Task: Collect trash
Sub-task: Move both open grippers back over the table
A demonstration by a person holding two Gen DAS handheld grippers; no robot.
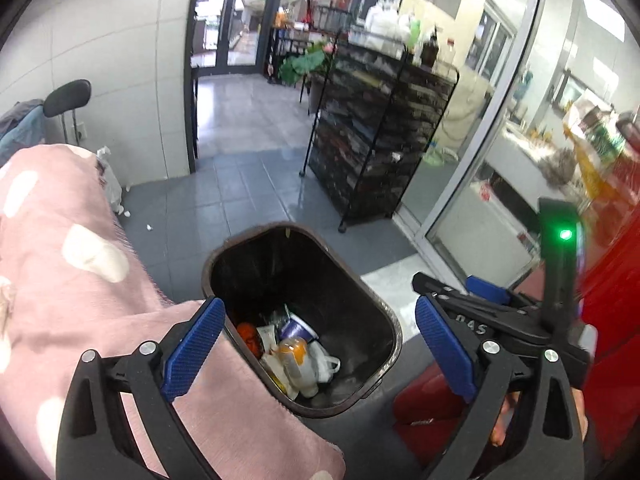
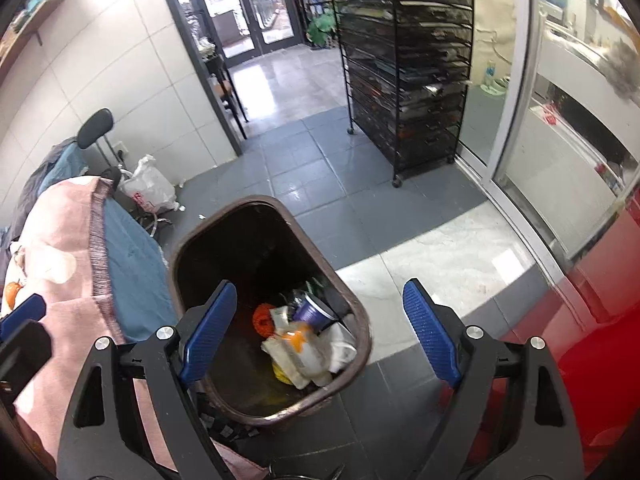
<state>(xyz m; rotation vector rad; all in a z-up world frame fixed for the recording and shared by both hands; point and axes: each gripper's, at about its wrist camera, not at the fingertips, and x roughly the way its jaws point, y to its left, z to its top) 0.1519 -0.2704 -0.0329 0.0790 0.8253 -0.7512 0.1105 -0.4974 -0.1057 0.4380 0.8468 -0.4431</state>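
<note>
Both my tongs gape empty over the brown plastic trash bin (image 1: 256, 264).
My left tongs (image 1: 320, 344) and right tongs (image 2: 320, 332) touch nothing; only the right view shows a white plastic bag (image 2: 150, 188).

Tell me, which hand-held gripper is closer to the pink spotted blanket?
Left. The left hand-held gripper hangs at the blanket's edge, one finger over it; the right hand-held gripper is on the trash bin's far side, away from the blanket.

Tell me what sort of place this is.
Probably a small shop or eatery's back area, not a home: a tall black wire rack on wheels loaded with trays, glass double doors onto a tiled corridor, and a brown trash bin beside a pink-covered seat.
</note>
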